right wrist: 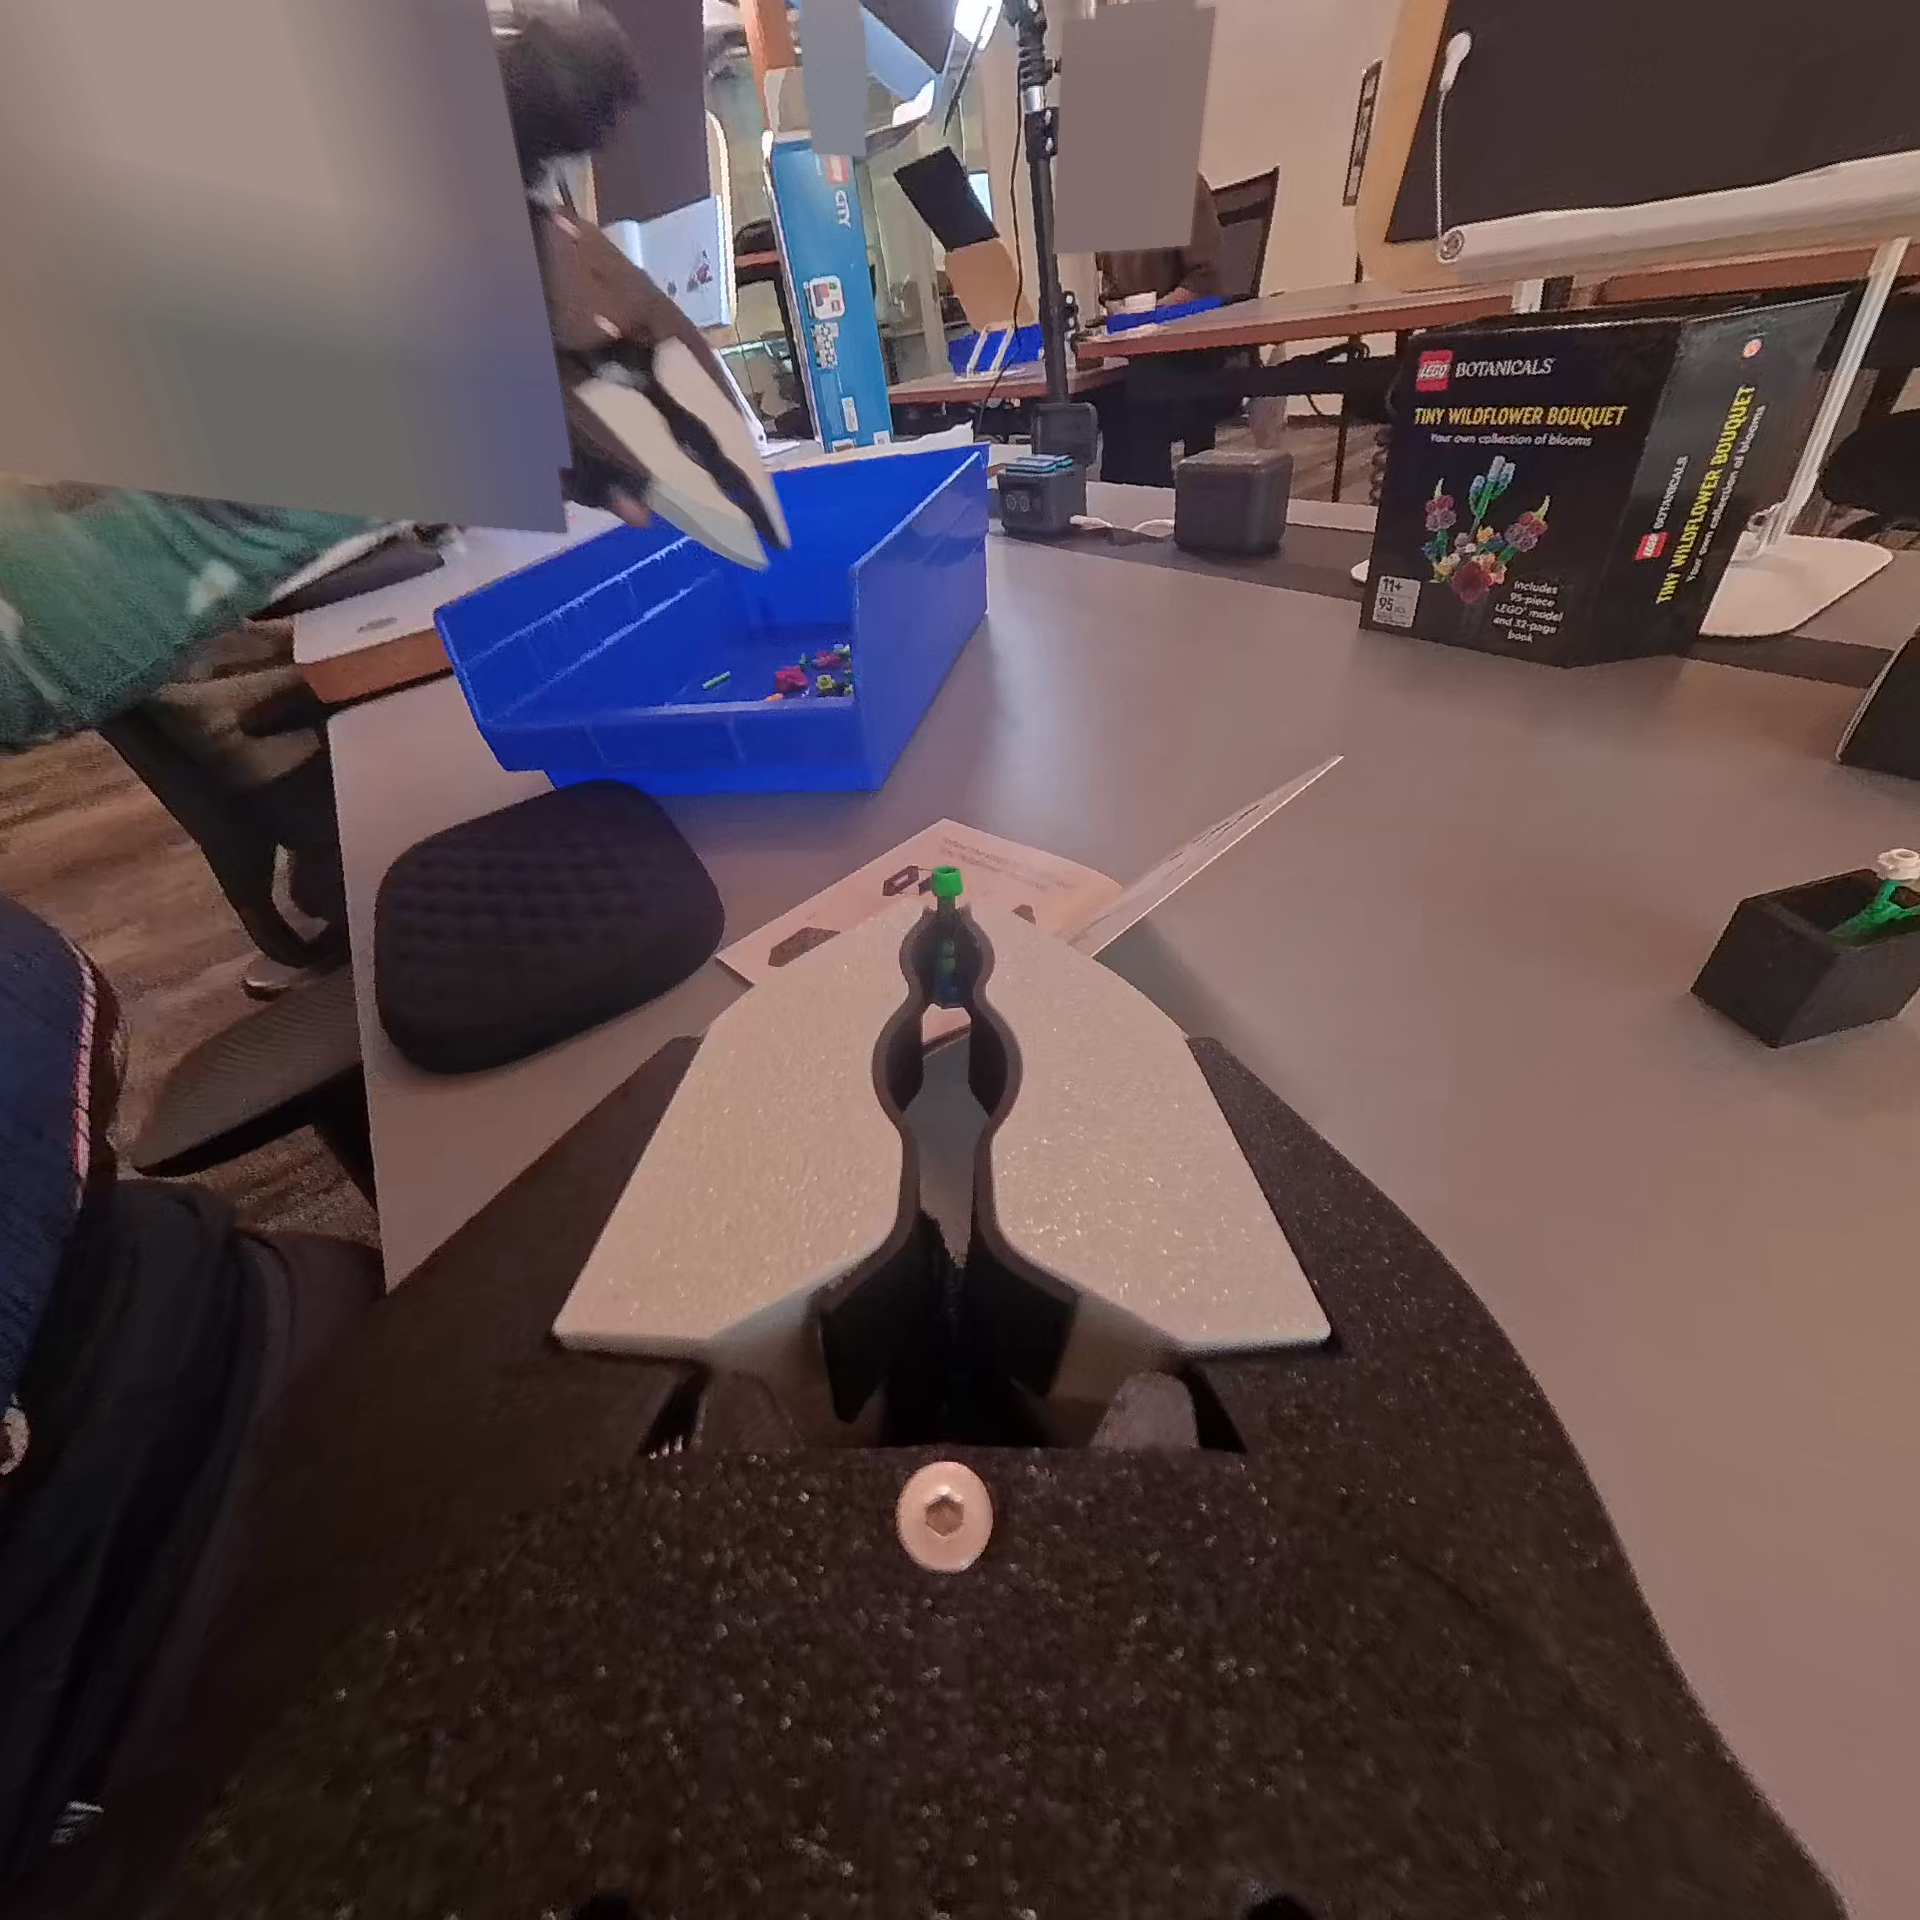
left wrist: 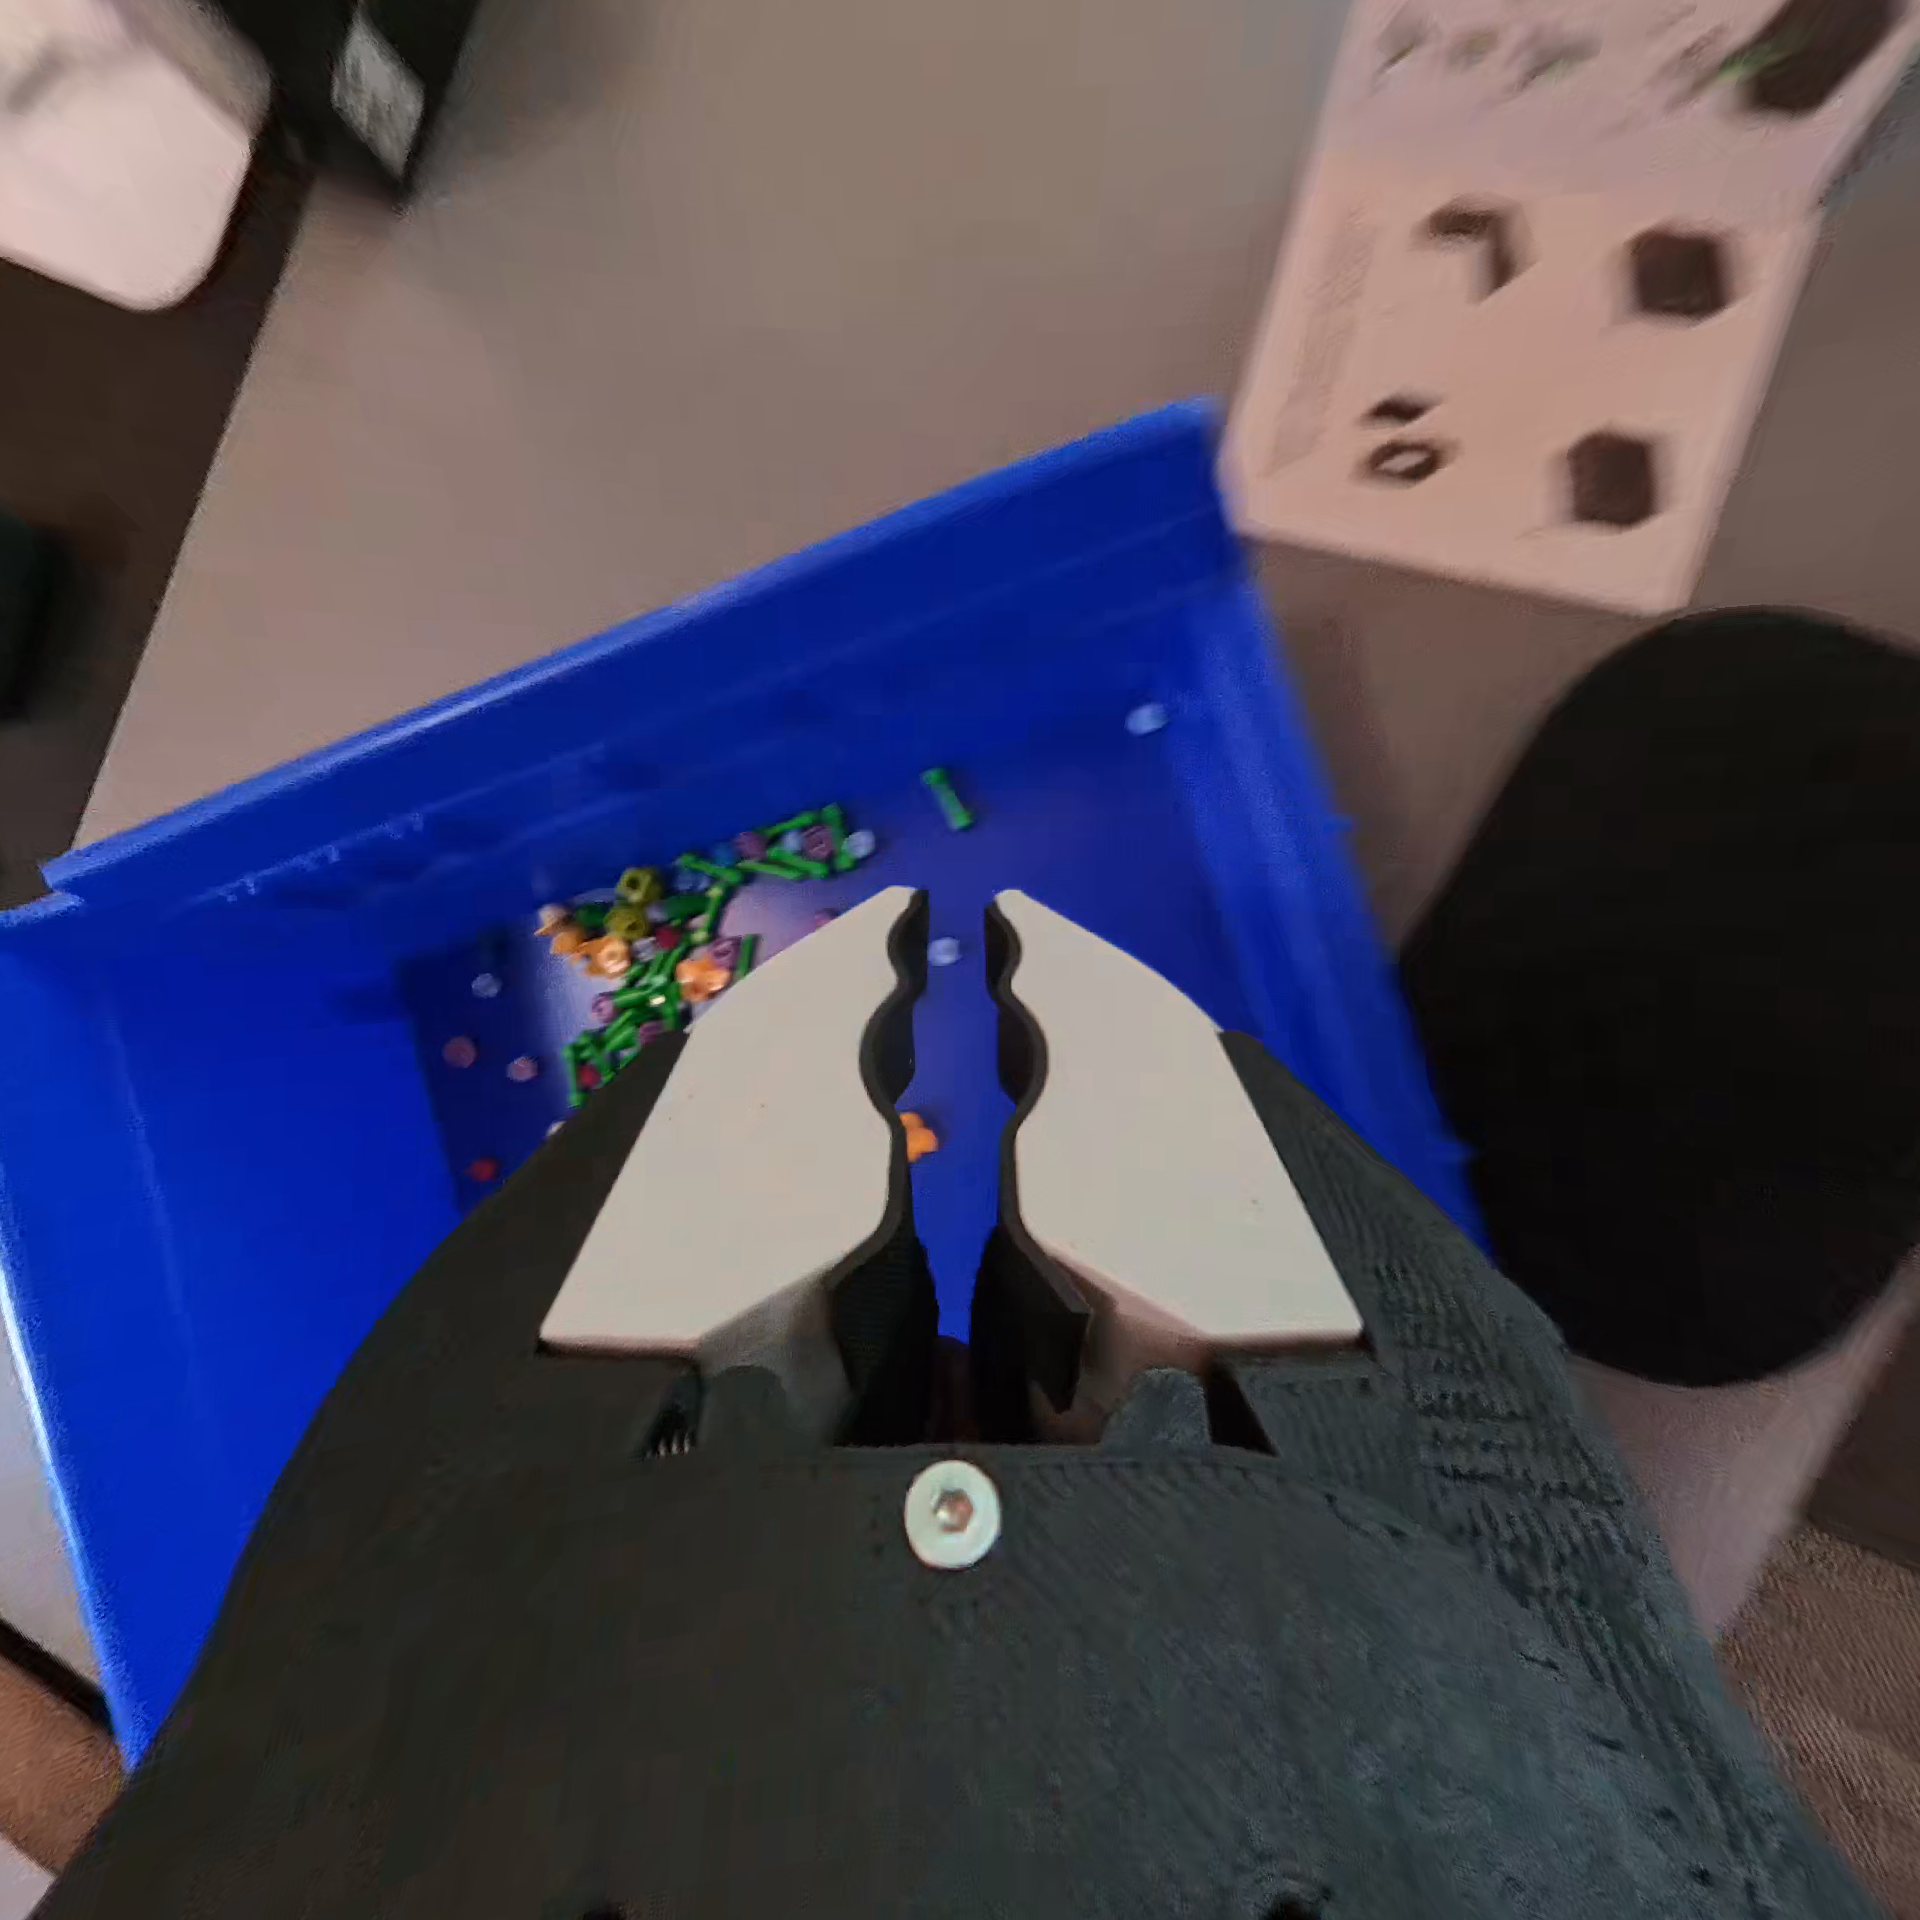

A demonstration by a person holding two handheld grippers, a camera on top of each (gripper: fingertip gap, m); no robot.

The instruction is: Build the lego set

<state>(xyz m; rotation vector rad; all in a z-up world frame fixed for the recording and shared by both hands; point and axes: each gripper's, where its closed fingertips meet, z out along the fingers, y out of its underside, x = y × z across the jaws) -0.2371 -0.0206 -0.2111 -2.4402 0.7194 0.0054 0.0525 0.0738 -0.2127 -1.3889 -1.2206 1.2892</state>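
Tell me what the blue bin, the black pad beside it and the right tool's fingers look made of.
Blue bin: rigid moulded plastic, smooth and slightly glossy, with thin straight walls. Black pad: probably soft foam under a knit or mesh cover, judging by its dimpled texture and rounded edges. Right tool fingers: likely 3D-printed plastic, matte and grainy pale faces over a black, speckled body.

Each gripper [left wrist: 954, 904] [right wrist: 948, 914] is showing pale grey fingers with wavy black pads. A silver hex screw [right wrist: 943, 1515] is sitting in each rough black body. The person is wearing a green sleeve [right wrist: 125, 592].

Left claw [left wrist: 954, 904] tilted downward, jaws slightly apart, nothing between them. Right claw [right wrist: 943, 914] level, jaws closed, pinching.
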